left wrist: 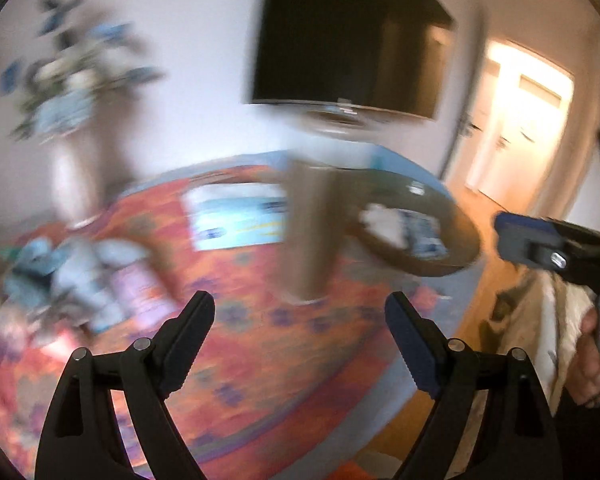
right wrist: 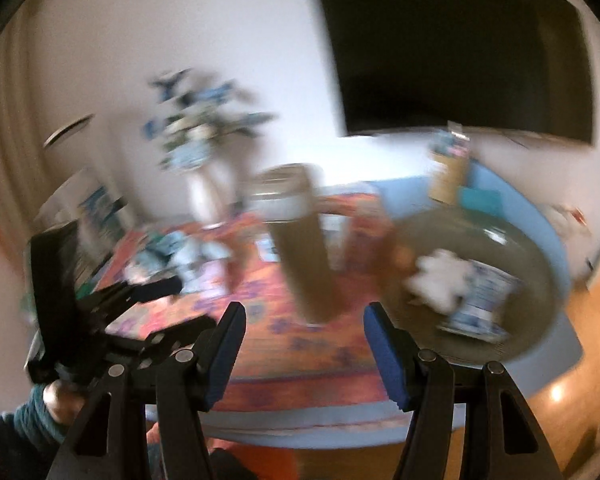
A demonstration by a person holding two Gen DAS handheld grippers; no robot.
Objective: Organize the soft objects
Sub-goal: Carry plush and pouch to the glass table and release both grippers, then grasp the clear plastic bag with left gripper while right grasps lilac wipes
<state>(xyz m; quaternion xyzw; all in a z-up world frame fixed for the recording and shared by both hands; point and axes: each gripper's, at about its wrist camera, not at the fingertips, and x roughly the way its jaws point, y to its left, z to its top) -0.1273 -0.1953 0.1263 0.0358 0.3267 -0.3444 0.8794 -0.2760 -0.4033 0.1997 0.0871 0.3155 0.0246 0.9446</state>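
Note:
Both views are blurred by motion. A pile of soft blue, grey and pink things point(left wrist: 72, 276) point(right wrist: 172, 256) lies at the left of the orange patterned tablecloth point(left wrist: 260, 340). A dark round bowl point(left wrist: 460, 220) point(right wrist: 540, 264) at the right holds a white fluffy thing point(left wrist: 380, 220) point(right wrist: 440, 280) and a blue-and-white packet point(right wrist: 484, 300). My left gripper point(left wrist: 300, 308) point(right wrist: 188, 304) is open and empty above the cloth. My right gripper point(right wrist: 305, 316) point(left wrist: 532, 240) is also open, with nothing between its fingers, short of the bowl.
A tall brown jar point(left wrist: 308, 232) point(right wrist: 300, 248) stands mid-table. A pale vase of blue flowers point(left wrist: 72, 184) is at the back left. A light blue box point(left wrist: 236, 220) lies behind the jar. A dark TV point(left wrist: 352, 32) hangs on the wall. Wooden floor point(right wrist: 580, 360) shows at the right.

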